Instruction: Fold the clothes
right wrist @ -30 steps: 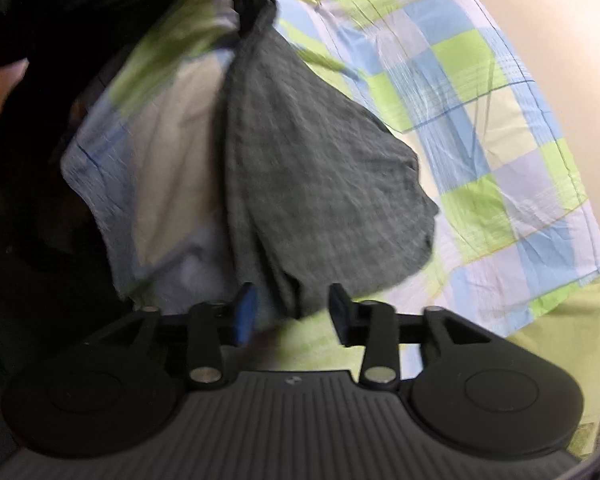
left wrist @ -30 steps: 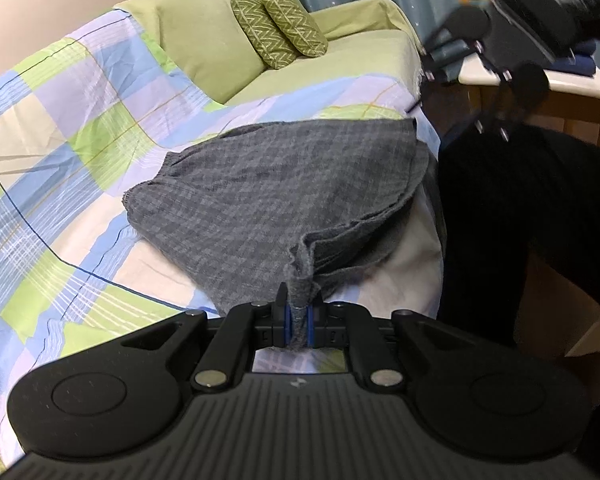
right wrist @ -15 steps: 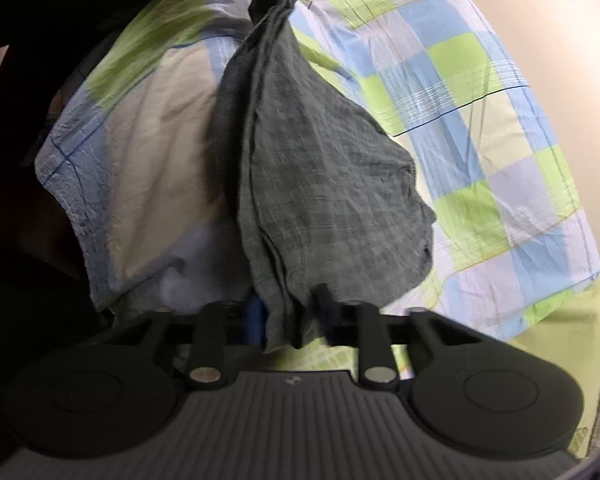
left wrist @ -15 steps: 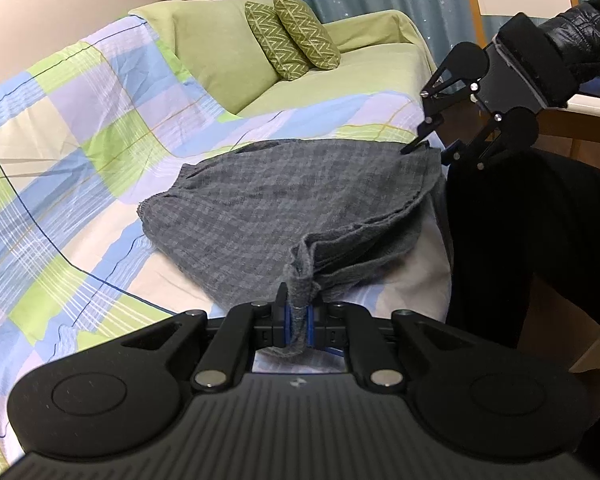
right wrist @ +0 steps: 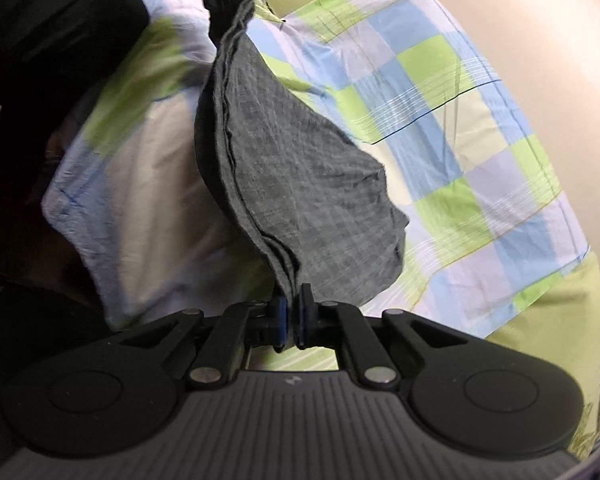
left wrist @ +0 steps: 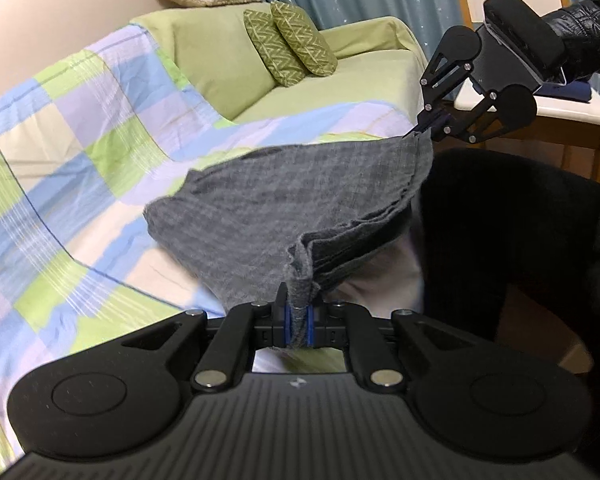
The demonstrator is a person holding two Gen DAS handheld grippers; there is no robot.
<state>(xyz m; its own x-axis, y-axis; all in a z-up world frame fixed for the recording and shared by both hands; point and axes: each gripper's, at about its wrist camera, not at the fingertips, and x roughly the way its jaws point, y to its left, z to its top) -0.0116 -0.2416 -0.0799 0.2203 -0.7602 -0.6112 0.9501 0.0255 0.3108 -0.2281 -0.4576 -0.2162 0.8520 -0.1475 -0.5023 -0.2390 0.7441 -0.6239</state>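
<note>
A: Left tool (left wrist: 298, 320) pressed together on a bunched corner of the grey checked cloth (left wrist: 284, 200), nearest end. Stacked edges show at the pinch, so I'd judge it's gripping several layers at once to keep the fold from sliding apart.

B: Right tool (left wrist: 424, 128)?

A: Also clamped, on the far corner of the same edge. Right wrist view confirms: pads shut with cloth between them.

B: Why both ends?

A: Edge hangs taut between the two pinches. Looks like a lift-and-carry for the next fold. Rest of the cloth sags onto the patchwork sheet (left wrist: 80, 152) over the sofa (left wrist: 340, 76).

B: Pose?

A: Left tool low and near, pointing along the edge. Right tool higher and further off, angled down at its corner, black sleeve (left wrist: 588, 36) behind it. Two green cushions (left wrist: 290, 42) further back.
</note>
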